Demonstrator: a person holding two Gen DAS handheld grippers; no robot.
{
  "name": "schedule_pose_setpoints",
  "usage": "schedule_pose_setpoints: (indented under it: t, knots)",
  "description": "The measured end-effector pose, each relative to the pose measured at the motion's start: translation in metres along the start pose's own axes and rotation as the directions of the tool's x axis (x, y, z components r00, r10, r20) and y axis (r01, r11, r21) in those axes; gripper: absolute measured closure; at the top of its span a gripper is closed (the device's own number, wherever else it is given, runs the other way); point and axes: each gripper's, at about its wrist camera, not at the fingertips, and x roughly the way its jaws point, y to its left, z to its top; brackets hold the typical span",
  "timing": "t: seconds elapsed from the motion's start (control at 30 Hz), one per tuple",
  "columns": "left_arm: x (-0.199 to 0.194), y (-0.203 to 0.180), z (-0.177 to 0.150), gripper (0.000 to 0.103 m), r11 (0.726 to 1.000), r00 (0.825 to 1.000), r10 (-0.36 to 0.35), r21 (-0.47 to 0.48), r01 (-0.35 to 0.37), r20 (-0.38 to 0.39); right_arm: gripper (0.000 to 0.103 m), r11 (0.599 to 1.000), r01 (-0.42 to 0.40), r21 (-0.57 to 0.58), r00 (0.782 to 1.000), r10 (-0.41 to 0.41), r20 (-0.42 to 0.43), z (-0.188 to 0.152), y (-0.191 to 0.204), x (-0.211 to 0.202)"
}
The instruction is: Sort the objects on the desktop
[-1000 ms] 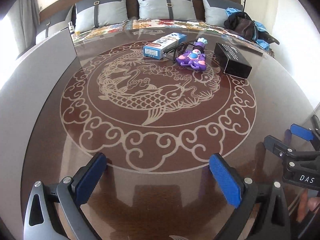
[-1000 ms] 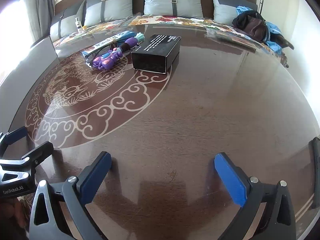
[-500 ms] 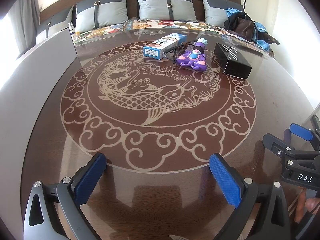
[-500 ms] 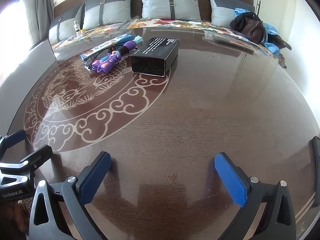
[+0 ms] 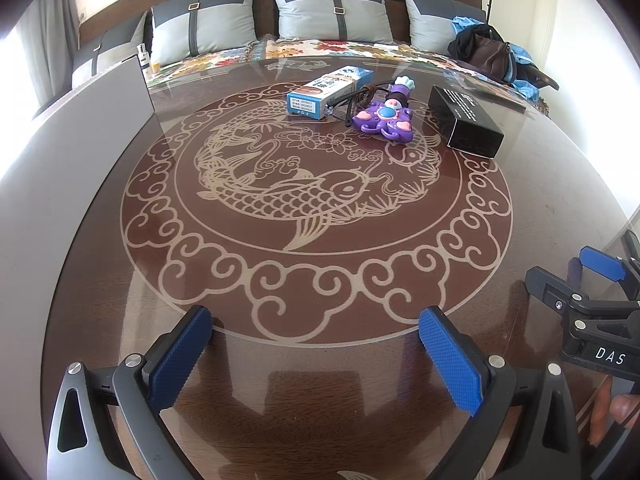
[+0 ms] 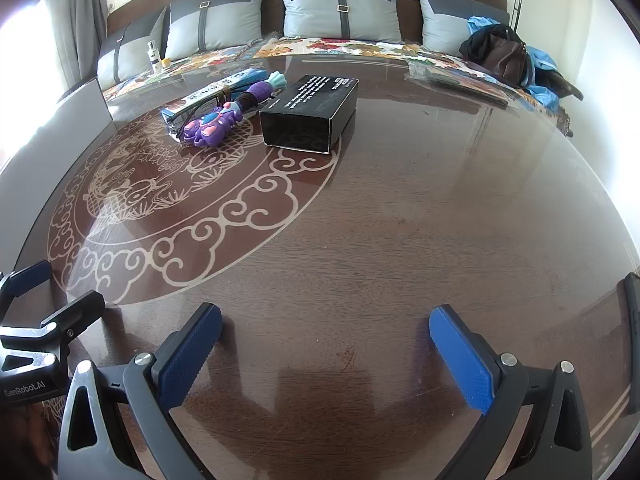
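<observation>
bright daylight floods in from the left, blowing out the window (image 5: 16, 40) and curtain (image 6: 76, 20). the glossy table (image 5: 540, 208) carries pale glare and soft reflections. both views stay sharp, with strong fisheye bending and black vignetted corners.

Glass-topped table (image 5: 540, 208) w/ blue carton (image 5: 329, 90), purple toy (image 5: 383, 118), black box (image 5: 464, 120) on it.

Blue box (image 5: 329, 91) print too small; cord (image 5: 356, 98) partly hidden.
</observation>
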Motion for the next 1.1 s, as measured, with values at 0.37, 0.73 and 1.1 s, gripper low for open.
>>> schedule_pose_setpoints:
  t: [0.37, 0.73, 1.1]
  knots:
    - [0.0, 0.0, 0.0, 0.0, 1.0, 1.0, 0.0, 0.0, 0.0, 0.0, 0.0, 1.0, 0.0, 0.0, 1.0, 0.0, 0.0, 0.0, 0.0, 0.0]
    - [0.0, 0.0, 0.0, 0.0, 1.0, 1.0, 0.0, 0.001, 0.0, 0.0, 0.0, 1.0, 0.0, 0.0, 1.0, 0.0, 0.0, 0.0, 0.0, 0.0]
    - [0.009, 0.021, 0.013, 0.0, 0.993, 0.998, -0.068, 0.095, 0.069, -0.013, 0.0, 1.0, 0.0, 0.0, 1.0, 0.0, 0.0, 0.0, 0.0, 0.0]
